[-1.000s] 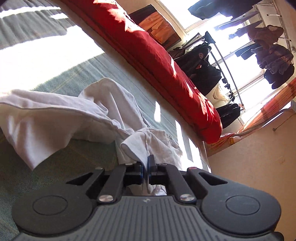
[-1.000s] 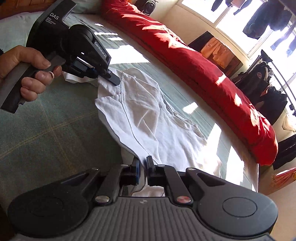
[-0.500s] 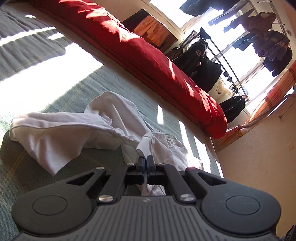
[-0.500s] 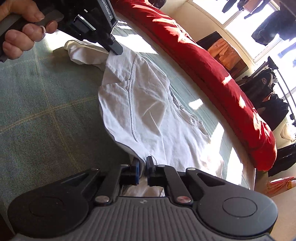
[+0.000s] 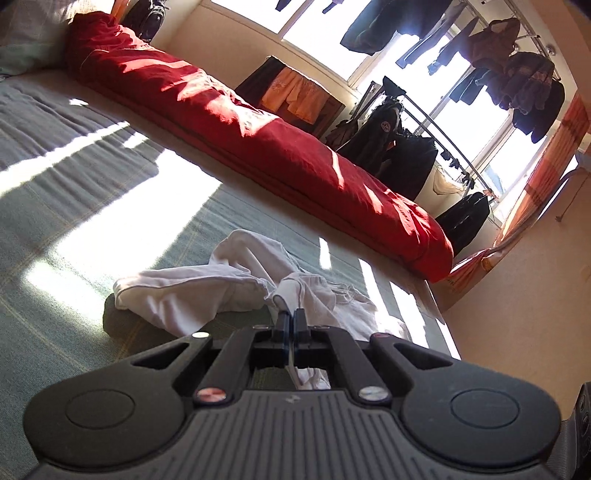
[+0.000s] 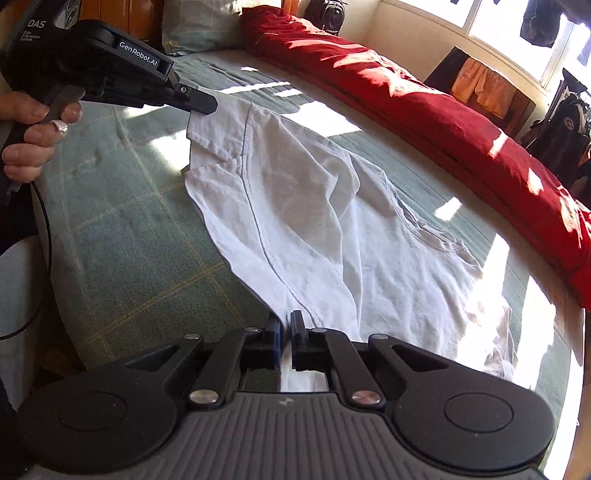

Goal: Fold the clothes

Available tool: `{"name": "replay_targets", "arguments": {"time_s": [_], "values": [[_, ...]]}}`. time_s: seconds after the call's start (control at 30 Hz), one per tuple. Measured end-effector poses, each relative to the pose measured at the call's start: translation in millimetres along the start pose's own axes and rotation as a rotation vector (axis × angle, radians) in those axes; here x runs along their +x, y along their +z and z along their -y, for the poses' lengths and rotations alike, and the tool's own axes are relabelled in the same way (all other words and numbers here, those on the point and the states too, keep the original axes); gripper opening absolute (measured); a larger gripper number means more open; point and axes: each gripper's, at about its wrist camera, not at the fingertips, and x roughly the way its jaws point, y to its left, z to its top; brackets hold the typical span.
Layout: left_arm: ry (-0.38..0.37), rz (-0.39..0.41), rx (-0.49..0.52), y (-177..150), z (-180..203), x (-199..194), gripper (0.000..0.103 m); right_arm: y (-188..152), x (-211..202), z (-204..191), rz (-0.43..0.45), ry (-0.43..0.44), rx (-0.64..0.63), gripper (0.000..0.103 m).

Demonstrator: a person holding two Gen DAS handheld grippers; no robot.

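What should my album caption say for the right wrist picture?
Two grippers pinch a white T-shirt above a green bedspread.

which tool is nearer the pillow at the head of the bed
Left. In the right wrist view the left tool pinches the white t-shirt at its far end, close to the pillow; the right tool pinches the near edge, farther away.

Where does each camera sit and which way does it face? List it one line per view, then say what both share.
Left wrist: rides the left gripper, looking low across the bed toward the window; only its own fingers show, pinching the white T-shirt.
Right wrist: rides the right gripper, looking down the shirt; shows the person's left hand holding the other gripper.
Shared: T-shirt, green blanket, red duvet.
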Motion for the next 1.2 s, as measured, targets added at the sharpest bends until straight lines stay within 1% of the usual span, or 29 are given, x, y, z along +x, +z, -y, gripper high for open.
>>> {"name": "replay_targets", "arguments": {"time_s": [0.07,0.17,0.27,0.37,0.47,0.53,0.57,0.63,0.67,0.7,0.8,0.83,0.87,0.9,0.93,0.97,1.0,1.07,1.13,1.2], "values": [[0.025,0.0,0.023,-4.9,-1.1,-20.7,0.0,0.3,-3.4,-4.6,-0.003,0.057,0.016,0.004],[0.061,-0.029,0.04,-15.0,-3.8,-42.7,0.0,0.4,-4.3,-15.5,-0.013,0.123,0.018,0.004],[0.096,-0.064,0.042,-26.5,-10.0,-54.0,0.0,-1.2,-0.7,-27.3,-0.037,0.16,0.009,0.004],[0.13,-0.1,0.036,-37.5,-18.6,-56.4,0.0,-5.3,7.5,-39.3,-0.071,0.195,0.002,0.004],[0.156,-0.159,0.047,-49.0,-25.9,-51.5,0.0,-11.8,21.9,-44.3,-0.128,0.234,0.014,0.004],[0.173,-0.198,0.055,-56.7,-30.8,-48.2,0.0,-18.4,31.2,-44.8,-0.167,0.244,0.033,0.005],[0.187,-0.227,0.06,-60.9,-33.4,-45.4,0.0,-19.9,33.6,-41.5,-0.179,0.254,0.055,0.009],[0.218,-0.272,0.09,-68.4,-37.5,-41.5,0.0,-22.6,38.4,-34.6,-0.201,0.273,0.1,0.01],[0.229,-0.29,0.115,-70.6,-38.2,-40.7,0.001,-23.0,35.8,-29.8,-0.191,0.279,0.125,0.013],[0.24,-0.304,0.139,-72.4,-38.8,-40.8,0.001,-23.2,28.3,-22.0,-0.171,0.274,0.156,0.014],[0.245,-0.296,0.184,-68.7,-38.2,-44.3,0.004,-23.8,5.0,1.7,-0.112,0.256,0.248,0.016],[0.244,-0.292,0.199,-66.2,-37.2,-44.6,0.008,-26.0,-1.2,9.2,-0.1,0.244,0.272,0.022],[0.242,-0.288,0.216,-63.1,-35.6,-43.9,0.017,-28.4,-6.5,24.2,-0.084,0.226,0.318,0.026],[0.241,-0.28,0.24,-59.4,-33.6,-41.8,0.023,-33.6,-10.9,35.7,-0.078,0.215,0.359,0.026],[0.24,-0.272,0.265,-56.2,-32.0,-38.9,0.038,-38.9,-15.4,47.1,-0.072,0.204,0.401,0.027],[0.239,-0.265,0.29,-53.9,-31.1,-34.9,0.049,-47.9,-17.5,58.8,-0.074,0.196,0.45,0.027],[0.242,-0.262,0.316,-52.3,-31.1,-29.6,0.053,-57.0,-19.6,70.5,-0.077,0.187,0.5,0.028],[0.256,-0.269,0.353,-50.9,-34.1,-17.1,0.054,-76.9,-22.8,85.6,-0.079,0.164,0.573,0.031],[0.275,-0.298,0.356,-50.7,-42.4,-1.8,0.054,-105.2,-20.7,101.5,-0.094,0.135,0.659,0.035],[0.266,-0.336,0.324,-52.7,-54.8,12.3,0.054,-136.2,-16.4,113.2,-0.106,0.111,0.753,0.036]]}}
